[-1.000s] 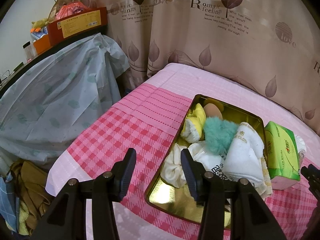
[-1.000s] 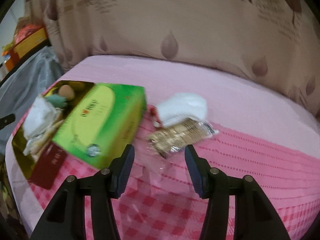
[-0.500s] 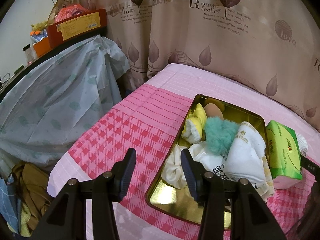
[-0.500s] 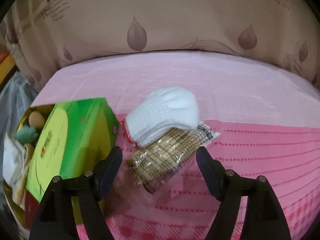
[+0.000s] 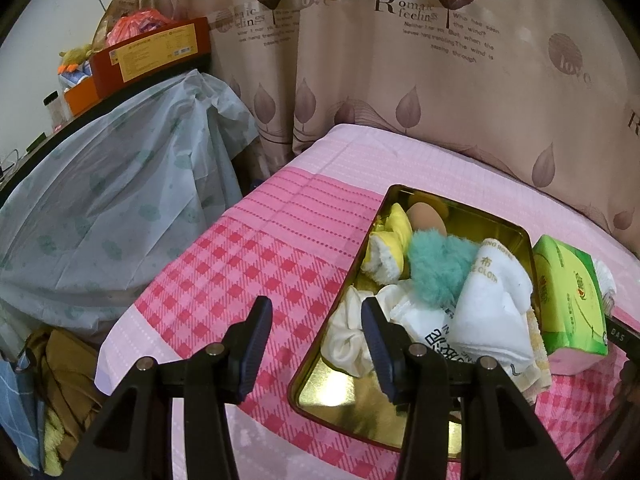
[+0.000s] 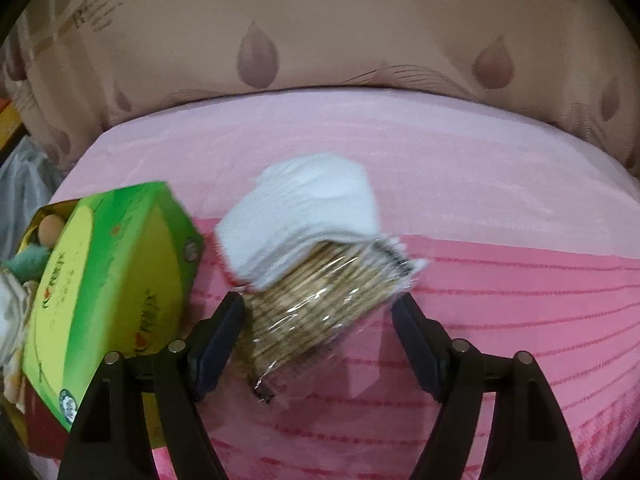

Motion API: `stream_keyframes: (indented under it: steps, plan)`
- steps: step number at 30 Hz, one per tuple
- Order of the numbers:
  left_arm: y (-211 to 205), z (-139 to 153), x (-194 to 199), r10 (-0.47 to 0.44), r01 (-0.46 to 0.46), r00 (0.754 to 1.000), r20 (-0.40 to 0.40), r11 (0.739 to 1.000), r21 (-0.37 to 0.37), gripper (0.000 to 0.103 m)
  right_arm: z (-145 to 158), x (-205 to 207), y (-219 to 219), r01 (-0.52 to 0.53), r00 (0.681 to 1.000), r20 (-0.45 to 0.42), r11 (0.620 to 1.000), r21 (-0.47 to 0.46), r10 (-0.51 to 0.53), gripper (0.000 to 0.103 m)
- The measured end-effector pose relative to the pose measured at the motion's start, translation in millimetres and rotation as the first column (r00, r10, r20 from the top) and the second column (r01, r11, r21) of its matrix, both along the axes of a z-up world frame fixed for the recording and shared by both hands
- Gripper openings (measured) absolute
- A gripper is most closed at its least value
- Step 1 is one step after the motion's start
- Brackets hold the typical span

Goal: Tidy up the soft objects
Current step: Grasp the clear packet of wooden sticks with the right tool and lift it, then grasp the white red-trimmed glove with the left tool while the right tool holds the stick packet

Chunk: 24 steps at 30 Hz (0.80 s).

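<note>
The wrapped pack lies mid-bed, near the tissue box, gloves resting on it. It looks light, squashy, its film slippery; grip across its middle. Right gripper straddles it, unclosed. Left gripper hangs open, empty.

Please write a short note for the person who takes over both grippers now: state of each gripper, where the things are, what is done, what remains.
Left gripper: open, empty, above the near corner of the gold tray.
Right gripper: open, jaws on both sides of the wrapped packet, not yet pressing it.
Things: the white gloves lie on top of the packet, on the pink sheet. The green tissue pack lies beside the tray.
Done: yellow sock, teal fluffy thing, white cloth and other cloths are in the tray.
Left: probably gloves, packet and tissue pack still need a place.
</note>
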<state>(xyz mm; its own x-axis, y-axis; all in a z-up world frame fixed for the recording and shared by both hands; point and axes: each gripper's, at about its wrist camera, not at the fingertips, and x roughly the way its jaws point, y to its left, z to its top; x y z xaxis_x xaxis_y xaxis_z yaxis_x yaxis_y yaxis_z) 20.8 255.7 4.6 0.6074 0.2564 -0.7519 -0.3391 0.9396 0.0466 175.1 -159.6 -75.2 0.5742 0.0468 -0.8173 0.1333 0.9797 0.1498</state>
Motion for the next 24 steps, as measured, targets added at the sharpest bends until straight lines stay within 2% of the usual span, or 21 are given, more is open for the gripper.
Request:
stream_keyframes:
  steps: [3, 4, 5, 7, 14, 21, 24]
  plan:
    - [-0.2, -1.8, 0.7, -0.005, 0.005, 1.0, -0.006, 1.0, 0.006, 0.047, -1.6, 4.8, 3.5, -0.021, 1.0, 0.011, 1.0, -0.003, 0.021, 0.073]
    - [-0.3, -2.5, 1.7, -0.004, 0.004, 1.0, -0.008, 1.0, 0.008, 0.047, -1.1, 5.8, 4.5, -0.035, 0.999, 0.022, 0.999, -0.004, 0.035, 0.062]
    - [-0.6, -3.2, 3.1, -0.004, 0.004, 1.0, -0.011, 1.0, 0.011, 0.047, -0.4, 6.6, 4.8, -0.051, 0.998, 0.031, 0.999, 0.002, 0.051, 0.043]
    - [-1.1, -4.0, 4.4, -0.006, 0.006, 1.0, -0.012, 1.0, 0.013, 0.047, 1.2, 8.5, 5.0, -0.08, 0.996, 0.037, 0.996, 0.031, 0.079, 0.028]
    - [-5.9, -6.7, 6.1, -0.021, 0.021, 1.0, -0.012, 0.999, 0.038, 0.047, 0.1, -5.6, -9.3, -0.062, 0.997, 0.054, 0.995, 0.077, 0.058, 0.022]
    - [-21.7, -5.3, 6.1, -0.069, 0.069, 0.998, -0.003, 0.996, 0.064, 0.047, 0.0, -37.3, -42.6, -0.035, 0.997, 0.071, 0.999, 0.02, 0.034, 0.021]
    - [-37.7, -1.5, 3.7, -0.124, 0.122, 0.992, 0.012, 0.988, 0.089, 0.048, 0.0, -45.6, -47.0, -0.026, 0.996, 0.084, 0.999, -0.026, 0.028, 0.021]
